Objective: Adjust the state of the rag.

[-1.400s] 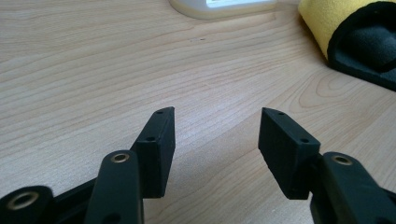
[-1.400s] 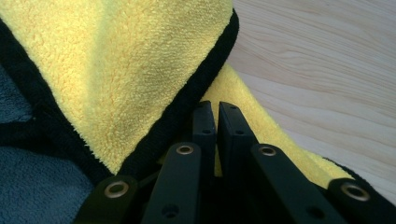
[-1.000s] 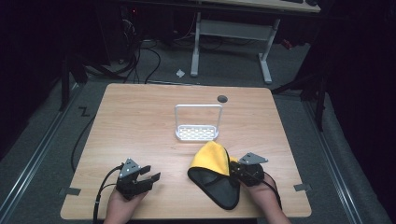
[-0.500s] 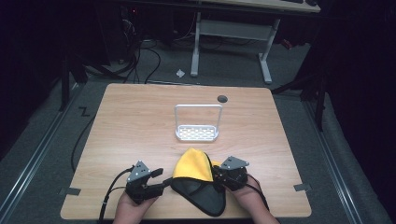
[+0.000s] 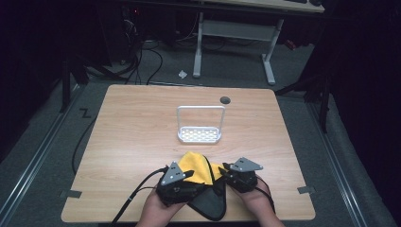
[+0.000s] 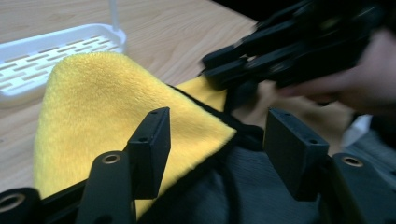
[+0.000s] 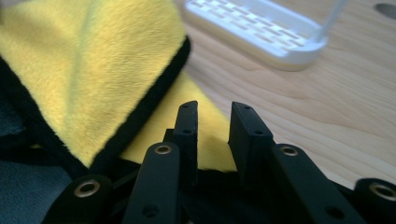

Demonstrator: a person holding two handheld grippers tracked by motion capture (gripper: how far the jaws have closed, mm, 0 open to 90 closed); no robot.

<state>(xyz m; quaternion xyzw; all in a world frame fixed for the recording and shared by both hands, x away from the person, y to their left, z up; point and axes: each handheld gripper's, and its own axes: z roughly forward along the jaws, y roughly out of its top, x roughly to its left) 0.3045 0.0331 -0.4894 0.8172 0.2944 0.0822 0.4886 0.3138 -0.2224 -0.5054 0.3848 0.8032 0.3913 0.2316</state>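
Since the earlier frame, left claw [image 5: 193, 174] has swung in to the cloth [image 5: 195, 165] at the worktop [image 5: 132, 137] near edge, opening wide. Right claw [image 5: 226, 169], just opening, stands narrow, grip uncertain. Cloth judged soft, light; take a bound corner.

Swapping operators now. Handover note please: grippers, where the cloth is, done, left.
Left gripper: jaws wide open, have just been opening, over the folded cloth, pads not pressing it.
Right gripper: jaws have just been opening, a narrow gap now, the cloth's yellow edge by the tips, no grip visible.
Cloth: yellow face, grey back, black trim, at the near edge of the table, partly folded over itself, between both grippers.
White rack: mid-table beyond the cloth, nothing on it.
Done: one fold, apparently.
Left: probably regrip and finish folding; check where it goes.
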